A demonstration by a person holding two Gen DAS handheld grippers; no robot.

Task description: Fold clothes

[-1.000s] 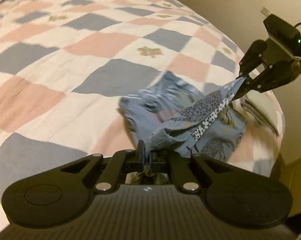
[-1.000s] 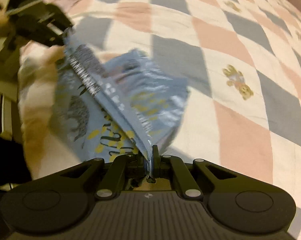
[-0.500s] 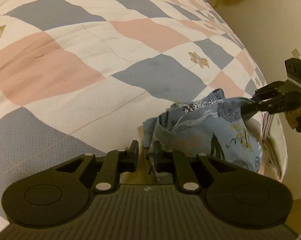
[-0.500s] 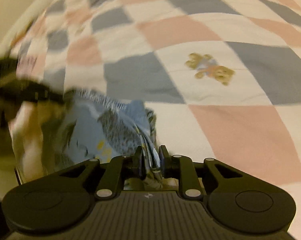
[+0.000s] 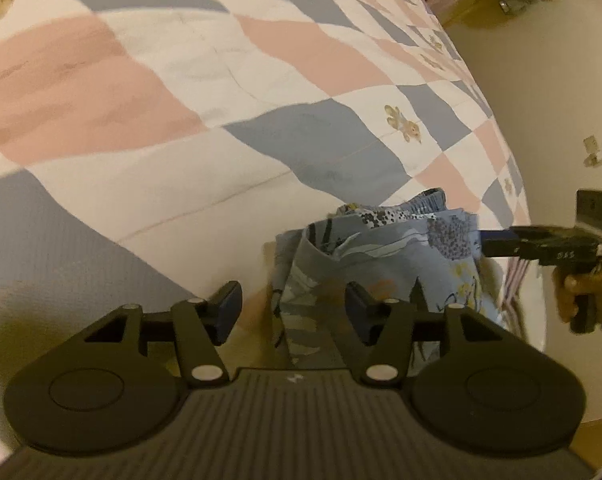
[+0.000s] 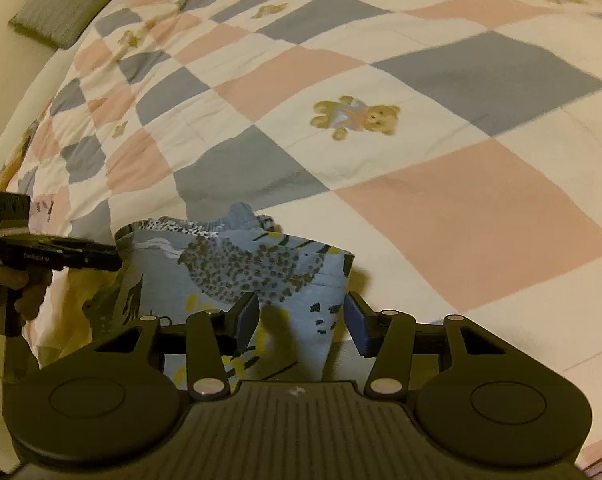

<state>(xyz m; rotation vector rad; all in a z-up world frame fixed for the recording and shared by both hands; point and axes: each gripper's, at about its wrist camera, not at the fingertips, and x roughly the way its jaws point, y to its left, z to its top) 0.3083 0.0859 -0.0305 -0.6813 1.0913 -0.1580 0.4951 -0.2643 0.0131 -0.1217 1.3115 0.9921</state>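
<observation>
A blue patterned garment (image 5: 381,248) lies folded in a small heap on the checked quilt (image 5: 181,80), close to the bed's edge. My left gripper (image 5: 295,314) stands open over its near end; one finger (image 5: 359,316) hangs above the cloth and nothing is gripped. In the right wrist view the same garment (image 6: 241,264) lies just ahead of my right gripper (image 6: 301,322), also open with the cloth loose beneath its fingers. Each view shows the other gripper at the garment's far side: the right gripper (image 5: 541,244) and the left gripper (image 6: 61,256), each held by a hand.
The quilt (image 6: 461,208) has pink, grey and white squares with teddy bears (image 6: 355,116). A grey pillow (image 6: 61,8) lies at the far corner. The bed's edge and a pale floor (image 5: 541,100) run along the right of the garment.
Both grippers have opened and let go of the garment. It was stretched in the air between them a second ago and now rests folded on the quilt.
</observation>
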